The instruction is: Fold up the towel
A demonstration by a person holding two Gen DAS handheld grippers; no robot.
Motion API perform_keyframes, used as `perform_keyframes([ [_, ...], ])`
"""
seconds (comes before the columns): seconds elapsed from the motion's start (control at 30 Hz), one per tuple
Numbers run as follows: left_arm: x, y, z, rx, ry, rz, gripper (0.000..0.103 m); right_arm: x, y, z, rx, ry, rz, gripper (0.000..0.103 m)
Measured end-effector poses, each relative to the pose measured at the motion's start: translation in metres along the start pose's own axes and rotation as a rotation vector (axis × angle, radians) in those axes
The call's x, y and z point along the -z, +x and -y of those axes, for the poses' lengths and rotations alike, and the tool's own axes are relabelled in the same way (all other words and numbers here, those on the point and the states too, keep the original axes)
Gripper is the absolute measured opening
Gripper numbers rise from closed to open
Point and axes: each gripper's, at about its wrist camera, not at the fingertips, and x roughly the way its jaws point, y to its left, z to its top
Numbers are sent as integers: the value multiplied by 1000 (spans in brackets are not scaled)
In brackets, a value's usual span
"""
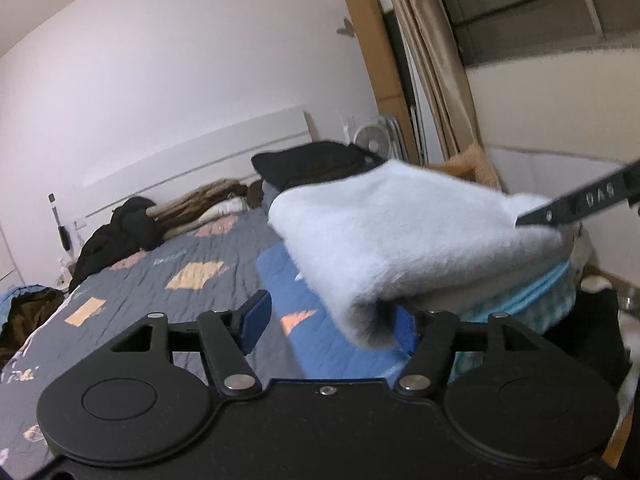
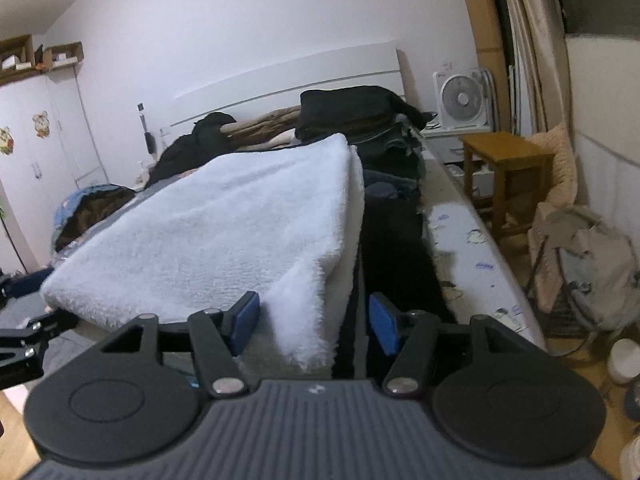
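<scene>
Left wrist view: towel, pale blue-white, thick fleecy pile, doubled into a plump pad with a rounded fold at its 7 o'clock end. Sits atop a stack of folded cloth, over a blue sheet, at bed edge.

Right wrist view: same towel fills frame centre to 9 o'clock; top layer lies flat, one corner flap hangs down at 6 o'clock, between the blue pads.

Left gripper: jaws wide apart, nothing clamped; towel's fold end hangs just over the right pad, contact unclear (blur).

Right gripper: jaws wide apart; flap hangs in the gap nearer the left pad, not pinched. Its black finger shows in left view at 3 o'clock, tip on or at the towel's far edge.

Step, est.: towel already lies doubled w/ both tools unclamped. Fits a pause between folds or a finished fold being let go; can't settle which. Hanging flap says edges aren't fully squared.

Handling, est.: soft, bulky, springy; layers prob. slide or puff open if nudged.

Surrounds: dark clothes pile at 12 o'clock, fan and wooden stool at 2 o'clock, backpack at 3 o'clock.
</scene>
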Motion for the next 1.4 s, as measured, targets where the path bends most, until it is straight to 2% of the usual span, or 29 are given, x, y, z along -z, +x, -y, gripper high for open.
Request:
perform_keyframes([
  [0.17, 1, 8, 5, -54, -8, 28, 64, 7, -2, 0, 15, 0, 17, 59],
  [0.3, 9, 4, -9, -104, -23, 25, 63, 12, -1, -2, 32, -46, 38, 60],
  [0.43, 14, 0, -9, -84, -41, 16, 54, 13, 4, -1, 19, -20, 27, 64],
  [0.67, 9, 10, 2, -82, -56, 41, 59, 10, 0, 8, 42, 40, 20, 64],
  [0.7, 9, 12, 4, -83, -54, 41, 57, 9, -1, 10, 42, 49, 20, 64],
  [0.77, 10, 13, 8, -68, -50, 38, 24, 8, -2, 14, 42, 67, 19, 64],
  [0.87, 9, 4, 13, -83, -81, 43, 19, 10, -2, 14, 34, 77, 19, 64],
  [1.0, 7, -10, 12, -74, -96, 53, 19, 7, -3, 17, 35, 82, 13, 64],
  [1.1, 7, -20, 7, -41, -90, 61, 26, 5, -4, 20, 36, 78, 12, 64],
  [1.2, 6, -31, 2, -8, -84, 69, 41, 3, -4, 22, 40, 79, 10, 65],
  [1.33, 6, -45, -5, 37, -77, 80, 76, 3, -9, 25, 41, 97, 15, 66],
  [1.4, 5, -52, -8, 59, -73, 85, 77, 2, -14, 25, 37, 113, 22, 66],
])
